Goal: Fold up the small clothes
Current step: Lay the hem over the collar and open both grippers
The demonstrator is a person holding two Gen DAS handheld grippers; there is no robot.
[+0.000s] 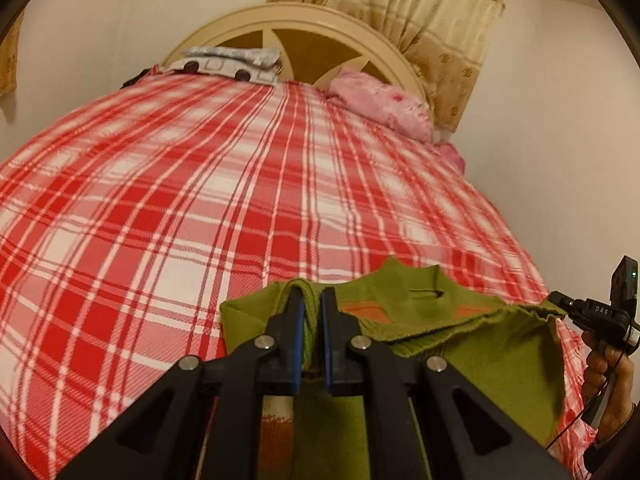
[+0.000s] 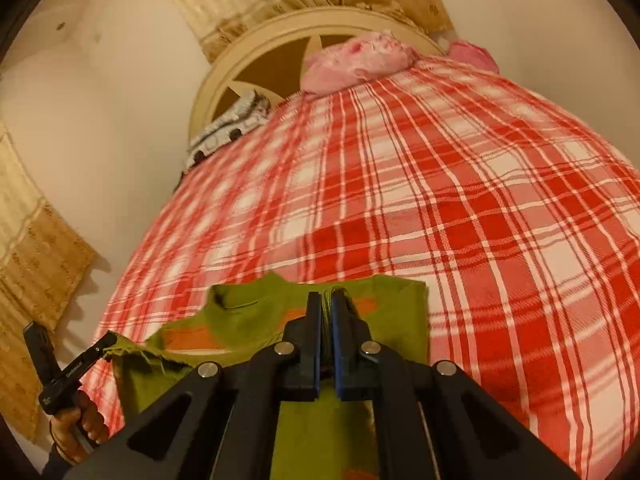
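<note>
A small green knit sweater (image 1: 424, 308) with orange patches is held over the near end of a bed with a red and white plaid cover (image 1: 208, 200). My left gripper (image 1: 311, 296) is shut on a bunched green edge of the sweater. My right gripper (image 2: 327, 300) is shut on another green edge of the same sweater (image 2: 248, 316). The right gripper also shows at the right edge of the left wrist view (image 1: 560, 300), pinching the sweater's corner. The left gripper shows at the lower left of the right wrist view (image 2: 105, 343), also on a corner.
A pink pillow (image 1: 384, 104) and a grey patterned folded cloth (image 1: 232, 62) lie at the head of the bed by a cream headboard (image 1: 296, 20). Beige curtains (image 1: 432, 20) hang behind. White walls flank the bed.
</note>
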